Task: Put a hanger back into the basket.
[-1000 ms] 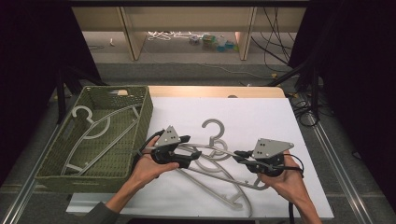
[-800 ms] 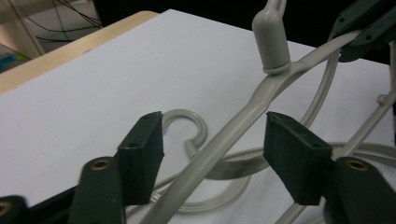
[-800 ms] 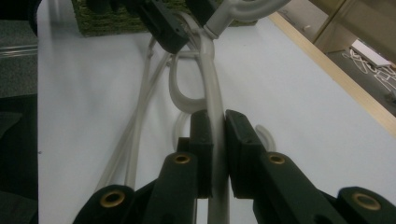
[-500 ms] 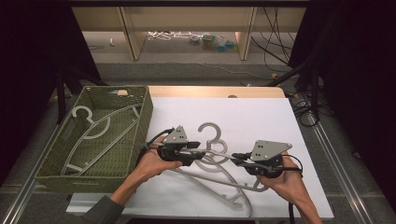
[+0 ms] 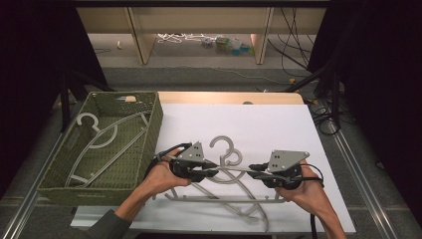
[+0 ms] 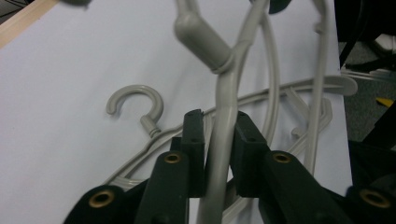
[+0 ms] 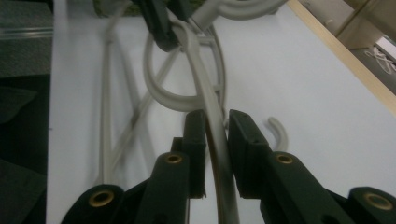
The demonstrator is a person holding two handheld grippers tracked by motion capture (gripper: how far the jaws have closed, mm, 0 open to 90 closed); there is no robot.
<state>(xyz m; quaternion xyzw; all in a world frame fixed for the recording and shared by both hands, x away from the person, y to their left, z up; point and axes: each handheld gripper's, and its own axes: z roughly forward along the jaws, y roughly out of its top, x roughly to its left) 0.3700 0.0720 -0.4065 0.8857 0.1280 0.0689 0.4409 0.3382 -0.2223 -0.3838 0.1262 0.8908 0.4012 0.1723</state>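
Note:
A grey plastic hanger [image 5: 225, 151] is held just above the white table top [image 5: 268, 124] by both grippers. My left gripper [image 5: 213, 167] is shut on one arm of it, and in the left gripper view the arm [image 6: 223, 116] runs up between the jaws of the left gripper [image 6: 219, 140] to the hanger's neck. My right gripper [image 5: 254, 172] is shut on the other arm. In the right gripper view that arm [image 7: 205, 88] passes between the jaws of the right gripper [image 7: 216, 135] toward the left gripper's fingers [image 7: 159, 21].
More grey hangers [image 5: 234, 201] lie crossed on the table under the held one, one with its hook [image 6: 135, 98] flat on the board. A green woven basket [image 5: 149, 144] at the left holds other hangers [image 5: 107, 137]. A wooden edge [image 5: 229, 97] borders the far side.
My left gripper has shifted right along the hanger toward the right gripper. The hanger's hook has moved slightly nearer and to the left. The right gripper has hardly moved.

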